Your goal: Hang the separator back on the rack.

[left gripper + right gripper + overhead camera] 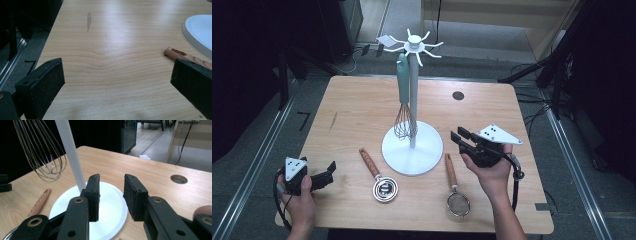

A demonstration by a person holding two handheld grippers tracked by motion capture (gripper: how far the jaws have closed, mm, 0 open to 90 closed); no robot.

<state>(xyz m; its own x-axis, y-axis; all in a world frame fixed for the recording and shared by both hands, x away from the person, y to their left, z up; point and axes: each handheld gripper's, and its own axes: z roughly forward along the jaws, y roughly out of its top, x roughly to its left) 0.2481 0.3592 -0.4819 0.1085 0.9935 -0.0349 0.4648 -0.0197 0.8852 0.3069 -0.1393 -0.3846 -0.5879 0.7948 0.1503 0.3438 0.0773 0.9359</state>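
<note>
Both grippers are released and empty: left gripper (323,176) lower left, right gripper (460,136) centre right. To hang the strainer (455,192) well, I judge: grasp its wooden handle squarely.

the whisk (40,150) and pole (71,155) are cut off at the top edge; the base (200,31) runs off the right.

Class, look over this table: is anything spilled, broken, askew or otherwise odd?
Nothing stands out. The whisk hangs straight from the white stand; the measuring cup and strainer lie flat on the table, unspilled. The dark streak on the wood is just a mark.
</note>
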